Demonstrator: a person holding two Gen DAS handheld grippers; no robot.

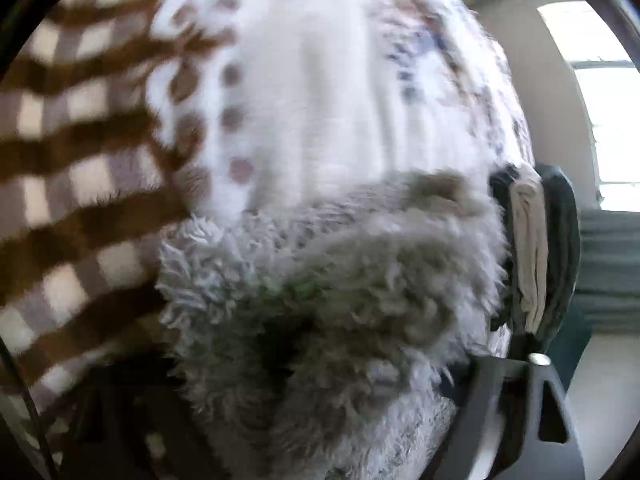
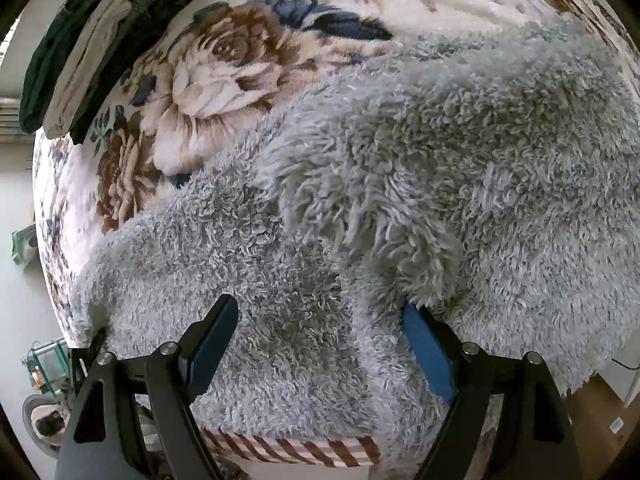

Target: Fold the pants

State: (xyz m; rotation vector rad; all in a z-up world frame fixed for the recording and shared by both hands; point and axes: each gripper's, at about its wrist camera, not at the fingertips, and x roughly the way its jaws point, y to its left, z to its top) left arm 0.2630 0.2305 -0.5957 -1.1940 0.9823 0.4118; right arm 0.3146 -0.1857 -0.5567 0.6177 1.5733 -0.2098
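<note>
The grey fluffy pants (image 2: pixel 440 160) lie spread across a floral blanket (image 2: pixel 224 72) on a bed, with one thick fold lying over the rest. My right gripper (image 2: pixel 320 304) hovers just above them, its blue pads (image 2: pixel 428 348) wide apart with only flat fleece below; the fold's edge brushes the right pad. In the left wrist view a bunched mound of the pants (image 1: pixel 340 280) fills the space in front of the camera. It covers the fingertips of my left gripper (image 1: pixel 316 368). Only the black right finger (image 1: pixel 492 408) shows beside the fleece.
A stack of folded dark and beige clothes (image 2: pixel 88 40) sits at the bed's edge, also seen beside the mound (image 1: pixel 532 240). A brown checked blanket (image 1: pixel 60 160) lies to the left. A bright window (image 1: pixel 608 100) is beyond the bed. Floor clutter (image 2: pixel 44 392) lies beside the bed.
</note>
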